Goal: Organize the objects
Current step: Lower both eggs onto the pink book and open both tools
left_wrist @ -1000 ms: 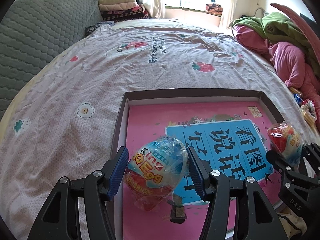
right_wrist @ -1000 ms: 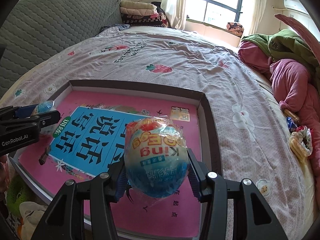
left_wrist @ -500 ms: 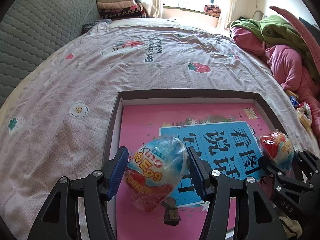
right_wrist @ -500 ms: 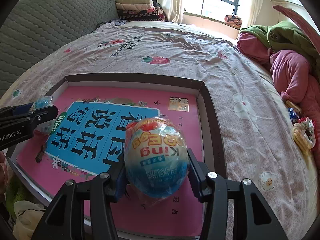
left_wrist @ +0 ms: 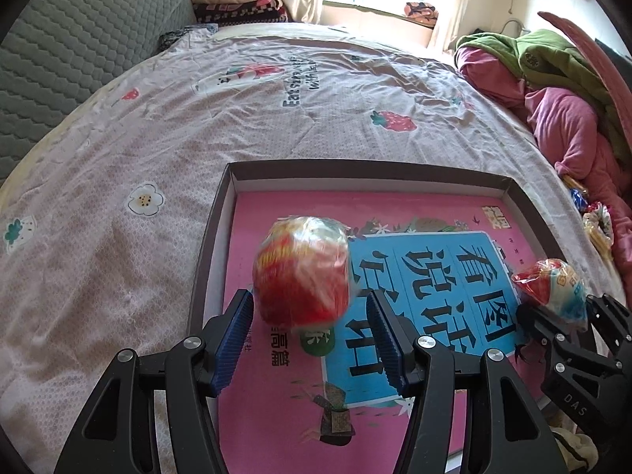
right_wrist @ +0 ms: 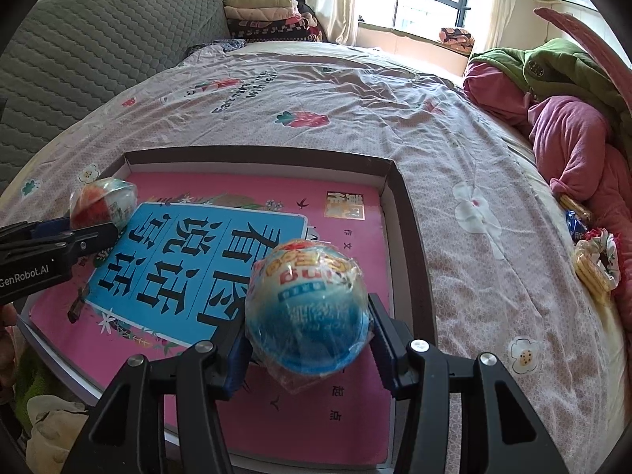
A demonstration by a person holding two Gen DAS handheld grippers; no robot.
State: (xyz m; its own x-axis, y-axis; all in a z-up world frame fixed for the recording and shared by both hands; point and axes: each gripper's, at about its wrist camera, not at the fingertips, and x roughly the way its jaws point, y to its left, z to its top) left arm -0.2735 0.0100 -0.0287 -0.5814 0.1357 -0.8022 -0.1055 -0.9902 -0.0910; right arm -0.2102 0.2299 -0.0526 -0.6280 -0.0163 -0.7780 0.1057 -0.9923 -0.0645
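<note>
A brown shallow box lies on the bed with a pink and blue book cover inside. My left gripper is open; a wrapped toy egg, blurred and red side up, is just past its fingertips over the box's left part. It also shows in the right wrist view beside the left gripper. My right gripper is shut on a second wrapped egg, blue end toward the camera, above the box's right part. That egg and the right gripper show in the left wrist view.
The pink flowered bedsheet spreads beyond the box. A grey quilted headboard stands at the left. Pink and green clothes are piled at the right, with small snack packets beside them. Folded blankets lie at the far end.
My left gripper has opened and its egg has left the pads, tumbling forward over the box. The right gripper still holds its egg, moved slightly forward over the box.
</note>
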